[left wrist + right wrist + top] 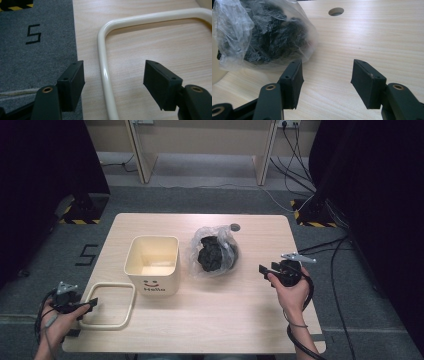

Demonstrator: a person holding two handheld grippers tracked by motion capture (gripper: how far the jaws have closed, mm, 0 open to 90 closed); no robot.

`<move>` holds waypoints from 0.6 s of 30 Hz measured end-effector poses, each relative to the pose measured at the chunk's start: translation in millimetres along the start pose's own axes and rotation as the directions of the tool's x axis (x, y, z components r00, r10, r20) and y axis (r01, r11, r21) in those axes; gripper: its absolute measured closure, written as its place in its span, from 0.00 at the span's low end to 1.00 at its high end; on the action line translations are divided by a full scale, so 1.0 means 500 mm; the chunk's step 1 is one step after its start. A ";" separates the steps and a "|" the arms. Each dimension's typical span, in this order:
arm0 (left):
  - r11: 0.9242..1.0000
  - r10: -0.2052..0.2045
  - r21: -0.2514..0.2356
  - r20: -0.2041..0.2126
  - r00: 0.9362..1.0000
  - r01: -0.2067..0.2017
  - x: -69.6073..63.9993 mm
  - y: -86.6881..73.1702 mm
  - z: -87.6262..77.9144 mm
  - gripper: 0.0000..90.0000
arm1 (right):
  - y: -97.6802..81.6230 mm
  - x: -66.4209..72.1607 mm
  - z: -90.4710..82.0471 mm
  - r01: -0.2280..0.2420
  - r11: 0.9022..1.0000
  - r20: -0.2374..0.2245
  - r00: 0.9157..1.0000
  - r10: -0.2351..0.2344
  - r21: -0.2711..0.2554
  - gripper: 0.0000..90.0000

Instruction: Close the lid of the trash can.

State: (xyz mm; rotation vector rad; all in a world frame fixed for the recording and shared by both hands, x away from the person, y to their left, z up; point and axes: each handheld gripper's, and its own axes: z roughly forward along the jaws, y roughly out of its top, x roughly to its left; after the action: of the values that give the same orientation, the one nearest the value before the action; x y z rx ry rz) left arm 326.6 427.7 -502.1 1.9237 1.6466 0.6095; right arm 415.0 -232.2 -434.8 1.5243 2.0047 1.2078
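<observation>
1. Nearest the person, the left gripper [89, 306] sits at the near left corner of the pale wooden table [240, 320]. Its jaws stand apart and straddle the left side of the cream rounded-square plastic rim frame [108, 304], which lies flat on the tabletop. In the left gripper view the pads [72, 82] are clear of the frame's tube [106, 75], so nothing is gripped yet.
2. Also near, on the right, the right gripper [266, 269] is held above the table with its jaws wide apart and nothing between them. It points toward the bag and is a little apart from it.
3. Further in, the cream square plastic bin with a smiley face and "Hello" printed on its front [152, 265] stands upright just beyond the frame; its inside looks bare, with no liner.
4. Beside the bin, to its right, lies the crumpled clear plastic bag holding dark, black material [214, 252], resting on the table.
5. As I judge it, the work is at its start: the frame is off the bin and about to be picked up, the bag untouched. Gripping, lifting and fitting are all left.
</observation>
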 end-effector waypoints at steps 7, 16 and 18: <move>0.999 -0.030 0.028 -0.007 1.000 0.030 0.007 -0.007 0.011 0.40 | -0.008 -0.007 -0.003 -0.010 1.000 0.004 1.000 0.010 -0.001 0.47; 0.999 -0.036 0.037 -0.001 0.999 0.036 0.007 0.001 0.012 0.52 | -0.011 -0.007 -0.006 -0.014 1.000 0.001 1.000 0.014 -0.007 0.47; 0.998 -0.042 0.038 -0.004 0.999 0.042 0.005 0.003 0.012 0.56 | -0.012 -0.007 -0.007 -0.020 1.000 0.002 1.000 0.020 -0.007 0.47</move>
State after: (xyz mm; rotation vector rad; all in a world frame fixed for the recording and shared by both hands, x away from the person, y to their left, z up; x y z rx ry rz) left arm 332.0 429.5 -505.8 1.9106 1.7084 0.5687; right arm 410.3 -237.0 -438.2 1.5447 1.9865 1.2199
